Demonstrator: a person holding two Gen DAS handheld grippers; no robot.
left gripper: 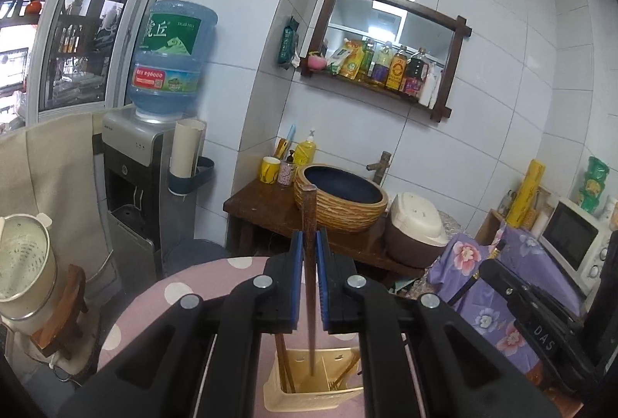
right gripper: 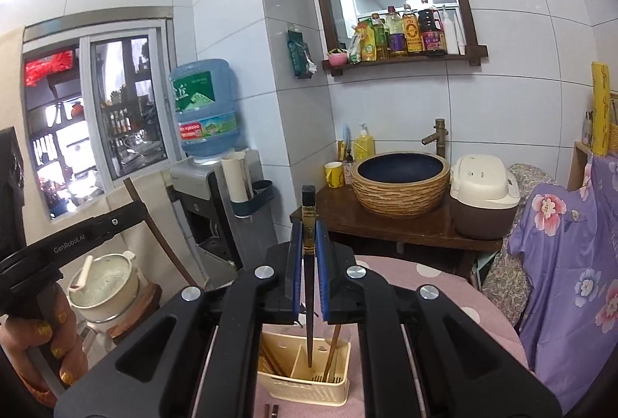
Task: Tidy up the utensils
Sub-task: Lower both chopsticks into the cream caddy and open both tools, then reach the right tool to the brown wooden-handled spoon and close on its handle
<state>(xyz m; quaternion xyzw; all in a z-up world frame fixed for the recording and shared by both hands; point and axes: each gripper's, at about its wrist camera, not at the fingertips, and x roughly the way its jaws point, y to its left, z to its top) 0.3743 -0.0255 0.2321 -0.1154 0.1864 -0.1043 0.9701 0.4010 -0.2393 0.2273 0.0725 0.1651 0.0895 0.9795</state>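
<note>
White wall tiles fill the background of your left wrist view, with a water dispenser (left gripper: 154,155) at the left and a woven basin (left gripper: 342,200) on a dark wooden stand; below you lies a pink polka-dot tablecloth (left gripper: 170,292); your left gripper (left gripper: 309,263) is clenched on a brown chopstick (left gripper: 309,263) held upright between the blue pads, its lower tip hanging in the middle of the cream utensil holder (left gripper: 293,396); other chopsticks lean in that holder's compartments; your right gripper (left gripper: 502,248) shows at the right edge, against a purple floral cloth (left gripper: 483,317).

Your right wrist view has the same tiles, a framed mirror shelf (right gripper: 398,59) of bottles, and a rice cooker (right gripper: 483,198) beside the basin; your right gripper (right gripper: 309,263) is clamped on a black chopstick (right gripper: 309,302), upright, its tip down in the cream utensil holder (right gripper: 305,389) just right of a divider; a brown chopstick (right gripper: 333,352) leans beside it; your left hand (right gripper: 42,341) grips its handle at the left edge.
</note>
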